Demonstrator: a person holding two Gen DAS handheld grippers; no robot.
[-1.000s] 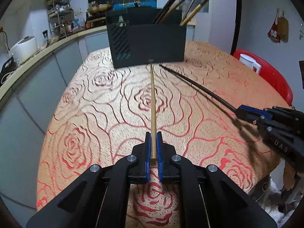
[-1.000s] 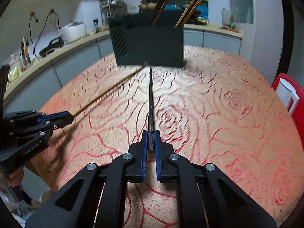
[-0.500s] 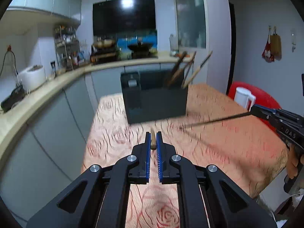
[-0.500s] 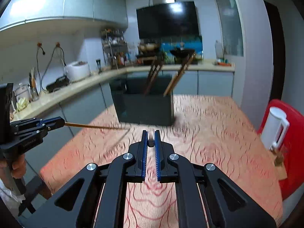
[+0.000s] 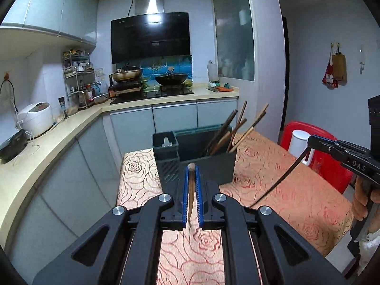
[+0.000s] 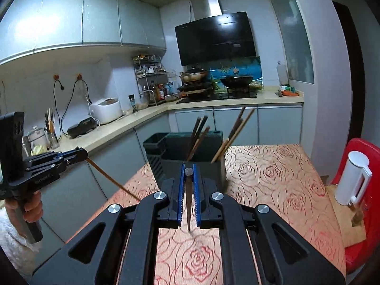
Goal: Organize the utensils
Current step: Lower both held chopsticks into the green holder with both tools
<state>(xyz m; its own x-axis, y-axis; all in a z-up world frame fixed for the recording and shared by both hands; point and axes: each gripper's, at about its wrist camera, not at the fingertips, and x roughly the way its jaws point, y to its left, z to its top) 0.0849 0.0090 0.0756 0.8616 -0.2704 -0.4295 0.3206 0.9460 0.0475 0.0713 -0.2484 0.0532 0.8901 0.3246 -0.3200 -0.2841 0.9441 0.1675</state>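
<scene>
Gripping a light brown chopstick (image 5: 190,190), the left gripper (image 5: 191,174) has its blue pads pinched tight on the stick near its thick end, the thin end hanging down toward the rose-patterned tablecloth (image 5: 285,190). Over on the other side, the right gripper (image 6: 189,174) is clamped just as narrowly on a dark chopstick (image 6: 188,197), tip pointing down above the cloth. Both sticks are up in the air, clear of the table. Ahead stands the dark utensil holder (image 6: 190,156), with several chopsticks (image 6: 199,135) leaning in its large compartment; the small side compartment seems to hold something pale, hard to make out. A white jug (image 6: 351,180) sits on a red chair (image 6: 361,249) beside the table.
</scene>
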